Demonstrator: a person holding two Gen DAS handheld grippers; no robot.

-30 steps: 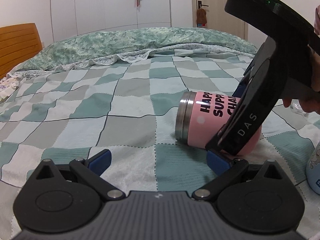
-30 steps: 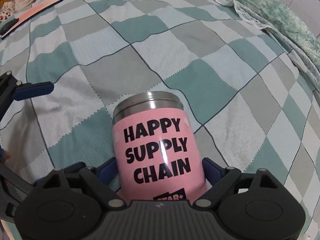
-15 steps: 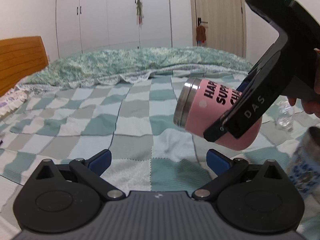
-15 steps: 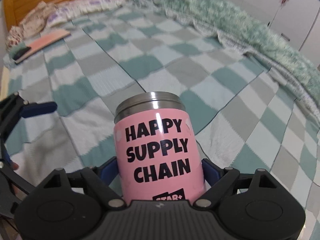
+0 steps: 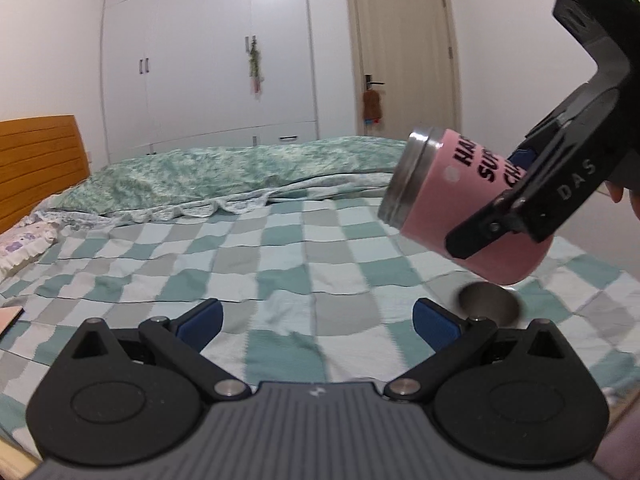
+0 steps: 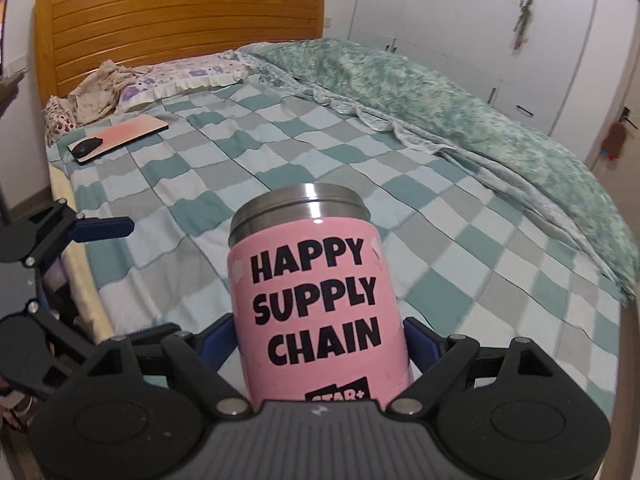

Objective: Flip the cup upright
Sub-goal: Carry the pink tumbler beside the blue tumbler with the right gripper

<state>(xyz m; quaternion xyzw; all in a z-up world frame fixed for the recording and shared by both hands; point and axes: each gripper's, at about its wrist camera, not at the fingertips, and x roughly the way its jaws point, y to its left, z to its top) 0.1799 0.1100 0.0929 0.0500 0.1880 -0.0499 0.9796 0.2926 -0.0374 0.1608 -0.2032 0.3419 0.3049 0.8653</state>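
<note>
Now higher, pink cup (image 6: 316,304) clamped in right gripper (image 6: 320,344) (tilted); left gripper (image 5: 318,320) wide, empty

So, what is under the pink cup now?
The pink cup hangs tilted in the right gripper, above the checkered blanket and a steel cup. The pink cup's base is hidden.

Count: 1 pink cup (image 6: 316,304). 1 steel cup (image 5: 489,302) on the bed (image 6: 280,168). 2 grippers: left gripper (image 5: 318,322), right gripper (image 6: 320,344). 1 pink laptop (image 6: 128,130) w/ 1 black mouse (image 6: 87,145) on it. 1 green duvet (image 6: 420,92). 1 floral pillow (image 6: 188,76). 1 headboard (image 6: 180,24).
</note>
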